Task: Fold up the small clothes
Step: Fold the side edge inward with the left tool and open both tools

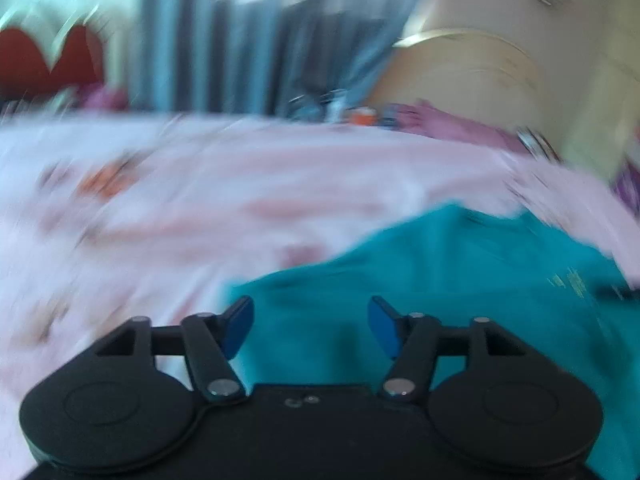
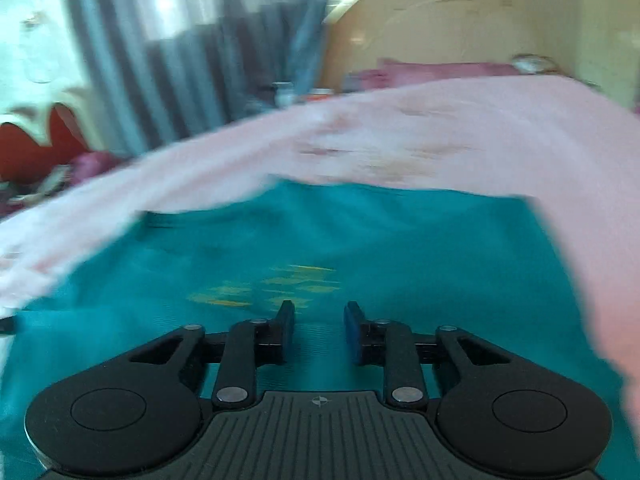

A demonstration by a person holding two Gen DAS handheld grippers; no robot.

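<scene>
The teal knit garment with a yellow print (image 2: 360, 240) lies flat on the pink patterned bedsheet (image 1: 240, 184), directly ahead of the right gripper (image 2: 319, 320) and, through blur, seemingly right of the left gripper (image 1: 311, 322); both jaws are spread, empty.

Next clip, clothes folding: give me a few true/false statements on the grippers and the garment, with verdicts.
1. The left gripper is open and holds nothing. True.
2. The right gripper is clamped on the teal garment. False: its jaws stand apart with nothing between them.
3. The garment lies on a pink patterned bedsheet. True.
4. The garment is plain, with no print. False: a yellowish print shows on it, too blurred to read.
5. A cream headboard stands beyond the bed. True.
</scene>
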